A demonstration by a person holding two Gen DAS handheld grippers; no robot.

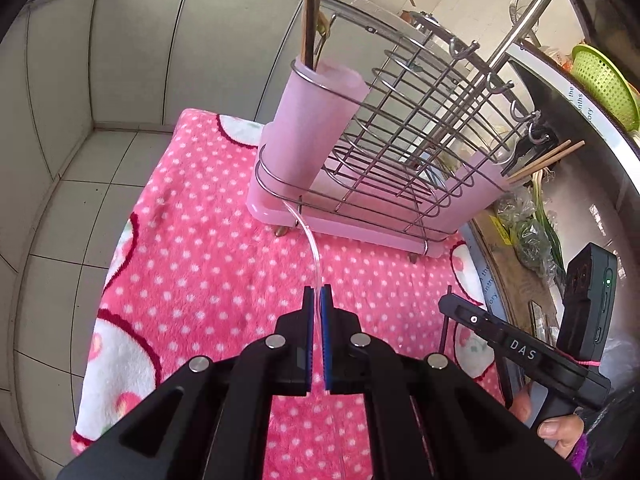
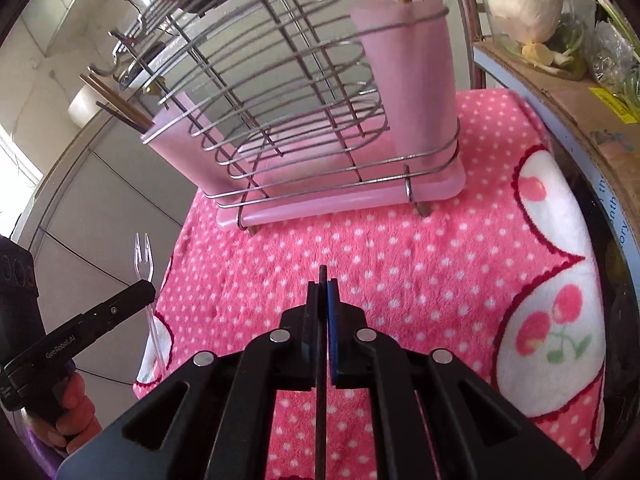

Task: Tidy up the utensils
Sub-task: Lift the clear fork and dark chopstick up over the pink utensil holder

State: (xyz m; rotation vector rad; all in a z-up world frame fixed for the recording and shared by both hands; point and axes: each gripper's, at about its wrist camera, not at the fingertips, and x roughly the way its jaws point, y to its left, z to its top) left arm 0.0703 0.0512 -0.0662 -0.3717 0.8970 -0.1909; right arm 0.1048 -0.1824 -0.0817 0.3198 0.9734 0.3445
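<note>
While the left gripper (image 1: pixel 318 300) pinches a clear plastic fork (image 1: pixel 308 236) and the right gripper (image 2: pixel 323 292) clamps a dark stick (image 2: pixel 321 360), either could slip before reaching the pink cup (image 1: pixel 316 120) at twelve o'clock.

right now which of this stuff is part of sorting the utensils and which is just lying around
Part of the job:
- clear fork, in the left gripper
- thin dark utensil, in the right gripper
- rack with pink cups
- chopsticks in the cups

Lying about:
- blanket
- green basket
- garlic
- cardboard box
</note>
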